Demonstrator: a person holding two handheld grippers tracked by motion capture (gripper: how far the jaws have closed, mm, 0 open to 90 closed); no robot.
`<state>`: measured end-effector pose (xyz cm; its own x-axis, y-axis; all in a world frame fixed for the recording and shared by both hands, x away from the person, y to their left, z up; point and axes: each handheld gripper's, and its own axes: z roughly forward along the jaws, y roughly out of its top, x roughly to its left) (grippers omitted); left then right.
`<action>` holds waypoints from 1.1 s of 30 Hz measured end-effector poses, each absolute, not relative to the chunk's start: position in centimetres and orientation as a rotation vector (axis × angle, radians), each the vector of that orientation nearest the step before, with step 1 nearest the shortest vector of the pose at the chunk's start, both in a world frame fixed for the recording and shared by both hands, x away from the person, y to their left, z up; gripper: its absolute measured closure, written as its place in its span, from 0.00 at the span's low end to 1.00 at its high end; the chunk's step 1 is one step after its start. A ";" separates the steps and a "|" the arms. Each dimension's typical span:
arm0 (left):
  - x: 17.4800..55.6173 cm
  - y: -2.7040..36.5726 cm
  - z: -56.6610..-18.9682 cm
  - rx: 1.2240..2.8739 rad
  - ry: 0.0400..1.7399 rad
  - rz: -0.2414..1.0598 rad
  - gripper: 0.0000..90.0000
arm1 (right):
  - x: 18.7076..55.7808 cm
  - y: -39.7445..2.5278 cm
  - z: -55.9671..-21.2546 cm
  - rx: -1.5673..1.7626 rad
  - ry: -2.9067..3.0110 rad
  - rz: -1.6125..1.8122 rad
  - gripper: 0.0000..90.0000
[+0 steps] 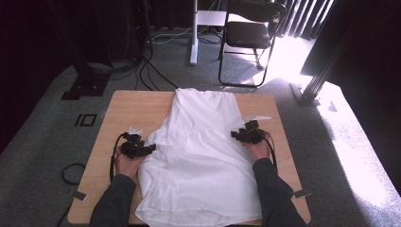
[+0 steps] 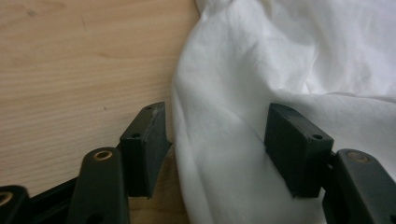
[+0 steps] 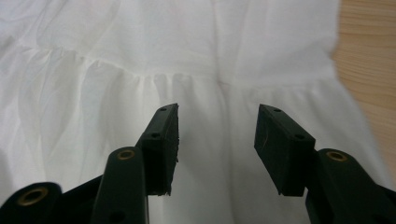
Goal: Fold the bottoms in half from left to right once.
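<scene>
High view: you are flanking the white dress [image 1: 201, 151] on the wooden table [image 1: 127, 109].
You are holding the left gripper [image 1: 150, 149] spread across its side edge and the right gripper [image 1: 235, 134] spread over the gathered waist, likely readying both for a matched pinch and fold.

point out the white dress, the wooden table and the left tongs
white gathered cloth dress [image 1: 203, 156], high view, on the middle of its skirt
light wooden table [image 1: 135, 109], high view, on a bare far-left part of its top
left tongs [image 2: 217, 144], left gripper view, midway between the open tips
</scene>
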<state>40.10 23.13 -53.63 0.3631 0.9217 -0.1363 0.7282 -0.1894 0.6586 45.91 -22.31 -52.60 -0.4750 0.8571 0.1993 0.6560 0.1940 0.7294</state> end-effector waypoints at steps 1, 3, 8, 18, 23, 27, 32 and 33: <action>40.2 23.1 -53.9 1.997 1.434 0.370 0.48 | 46.2 -21.7 -52.8 1.440 2.226 1.136 0.52; 40.2 23.1 -53.9 1.988 1.423 0.369 0.56 | 46.9 -20.8 -53.3 1.457 2.243 1.092 0.52; 39.8 23.4 -53.6 2.002 1.388 0.317 0.99 | 47.5 -19.7 -53.7 1.438 2.267 0.947 0.98; 36.7 24.6 -50.7 1.904 1.353 0.436 1.00 | 45.7 -23.9 -48.3 1.349 1.968 0.958 1.00; 37.1 24.6 -52.0 1.914 1.395 0.416 1.00 | 46.9 -26.1 -50.9 1.430 1.990 0.829 1.00; 37.5 24.7 -52.3 1.896 1.428 0.405 0.99 | 47.4 -25.9 -53.7 1.470 2.029 0.760 0.98; 38.1 25.2 -50.9 1.838 1.368 0.442 0.62 | 47.7 -26.1 -54.7 1.515 2.026 0.758 0.88; 38.5 25.2 -50.4 1.820 1.363 0.478 0.59 | 47.7 -26.2 -54.7 1.519 2.030 0.763 0.86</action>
<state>38.51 25.17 -50.42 0.3492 0.9238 -0.1571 0.6236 -0.1039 0.7748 47.75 -26.20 -54.73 -0.2616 0.9638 -0.0525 0.6908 0.2249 0.6872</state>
